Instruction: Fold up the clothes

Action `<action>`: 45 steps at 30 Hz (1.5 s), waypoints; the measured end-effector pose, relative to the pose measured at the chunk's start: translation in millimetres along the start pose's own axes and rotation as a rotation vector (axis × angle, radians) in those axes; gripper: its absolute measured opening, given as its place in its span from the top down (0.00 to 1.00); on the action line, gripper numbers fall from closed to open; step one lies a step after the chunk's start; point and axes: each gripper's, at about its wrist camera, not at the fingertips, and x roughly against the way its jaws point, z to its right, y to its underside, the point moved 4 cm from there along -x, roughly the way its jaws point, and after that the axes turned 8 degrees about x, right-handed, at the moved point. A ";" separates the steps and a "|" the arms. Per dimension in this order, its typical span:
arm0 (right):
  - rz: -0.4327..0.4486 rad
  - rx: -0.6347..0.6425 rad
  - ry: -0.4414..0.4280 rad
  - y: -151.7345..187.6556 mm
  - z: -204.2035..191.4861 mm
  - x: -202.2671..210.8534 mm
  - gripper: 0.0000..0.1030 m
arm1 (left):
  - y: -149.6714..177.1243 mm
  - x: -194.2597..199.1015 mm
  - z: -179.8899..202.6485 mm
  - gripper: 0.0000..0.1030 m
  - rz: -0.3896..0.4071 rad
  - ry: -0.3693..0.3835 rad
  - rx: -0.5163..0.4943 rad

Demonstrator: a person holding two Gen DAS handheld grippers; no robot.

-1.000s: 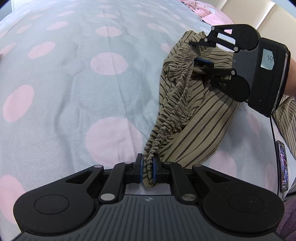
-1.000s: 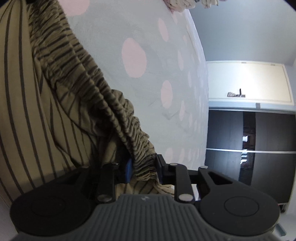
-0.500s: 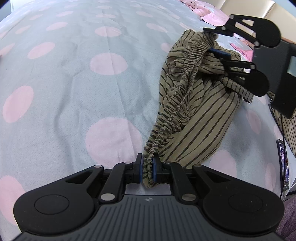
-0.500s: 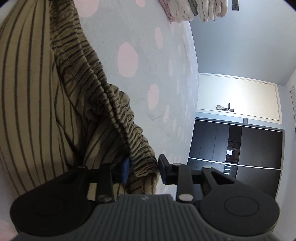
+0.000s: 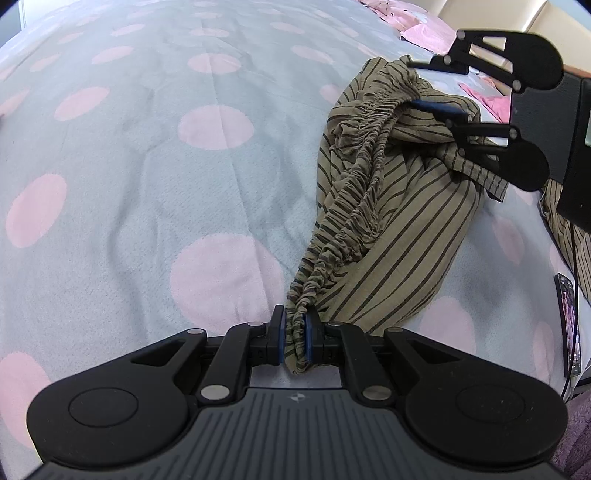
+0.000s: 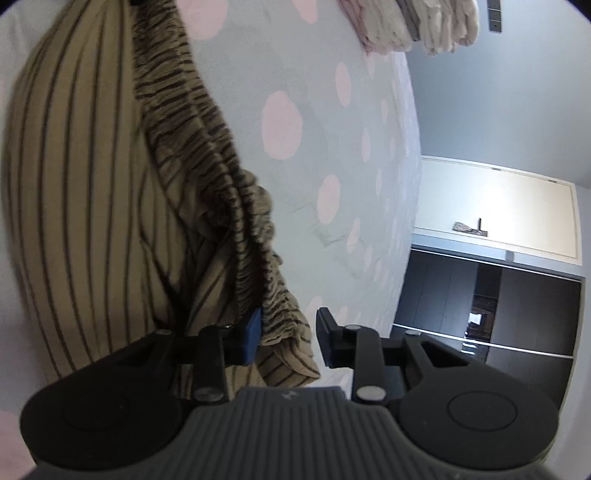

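Olive-brown striped shorts (image 5: 391,221) with a gathered elastic waistband (image 5: 354,199) lie bunched on a grey bedspread with pink dots (image 5: 147,184). My left gripper (image 5: 294,338) is shut on the near end of the waistband. My right gripper (image 5: 439,88) is at the far end of the waistband, jaws apart, with the cloth loose between them. In the right wrist view the right gripper (image 6: 288,334) is open and the waistband (image 6: 207,177) rests against its left pad only.
A phone (image 5: 569,325) lies on the bed at the right edge. More striped cloth (image 5: 565,221) lies behind the right gripper. Pink clothes (image 5: 417,22) sit at the far end of the bed. Folded pale clothes (image 6: 406,22), a white wall and dark wardrobe doors (image 6: 480,310) show in the right wrist view.
My right gripper opened on the waistband's far end and pulled back to the right. The left gripper kept its hold and did not move.
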 end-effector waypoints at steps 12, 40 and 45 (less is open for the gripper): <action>0.010 0.263 0.076 11.2 -50.6 -15.5 0.55 | 0.1 -0.1 1.7 0.92 0.002 -0.009 -0.022; -0.031 0.091 0.242 24.5 25.8 48.2 0.91 | -2.8 9.7 4.1 0.94 0.069 0.028 -0.018; -0.130 -0.031 0.305 42.2 67.3 94.7 0.91 | -13.5 45.9 13.1 0.94 0.205 0.059 -0.042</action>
